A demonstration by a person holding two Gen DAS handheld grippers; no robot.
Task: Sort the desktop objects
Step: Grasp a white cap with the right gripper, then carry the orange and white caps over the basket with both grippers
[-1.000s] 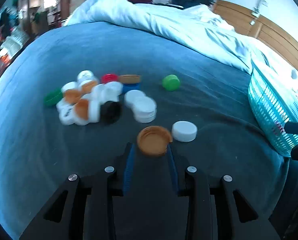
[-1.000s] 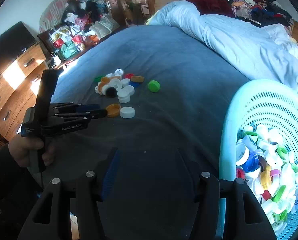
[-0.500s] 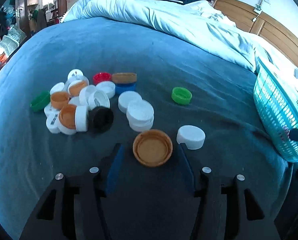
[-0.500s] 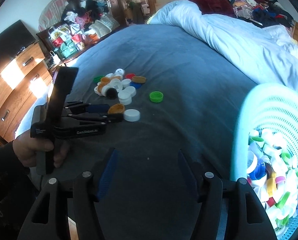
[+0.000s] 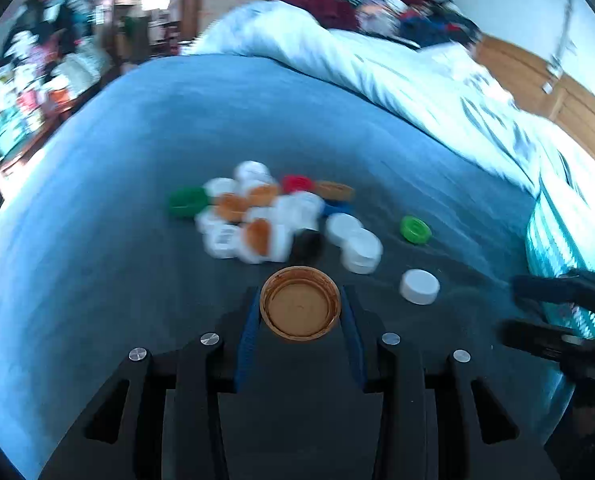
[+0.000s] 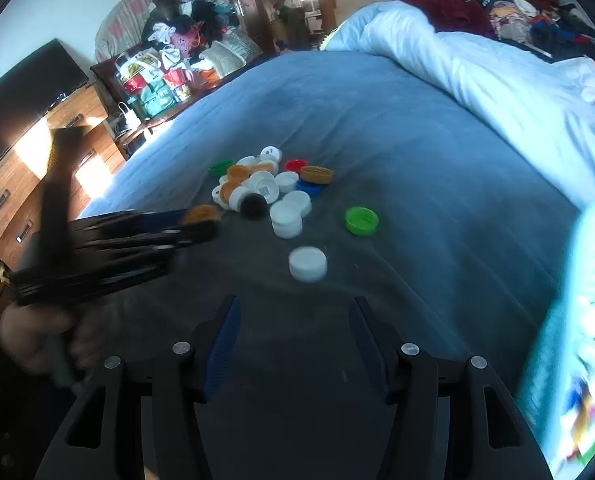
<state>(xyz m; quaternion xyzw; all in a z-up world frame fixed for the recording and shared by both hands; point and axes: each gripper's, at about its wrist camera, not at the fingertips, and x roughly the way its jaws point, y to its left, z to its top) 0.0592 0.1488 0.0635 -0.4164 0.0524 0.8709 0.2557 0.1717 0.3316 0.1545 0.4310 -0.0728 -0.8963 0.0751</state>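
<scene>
Closing on the orange cap, the left gripper has its blue pads against both sides of the rim, open side up, evidently so it can be carried off to the teal basket at its right; the cap pile lies just beyond its tips. The right gripper is narrowing too, with nothing between its jaws; the white cap sits just ahead of its tips, probably its next pick, with the green cap farther on to the right.

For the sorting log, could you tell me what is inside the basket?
The basket holds mixed caps, white, green and blue among them, though blurred. Its wall hides the lower ones.
</scene>
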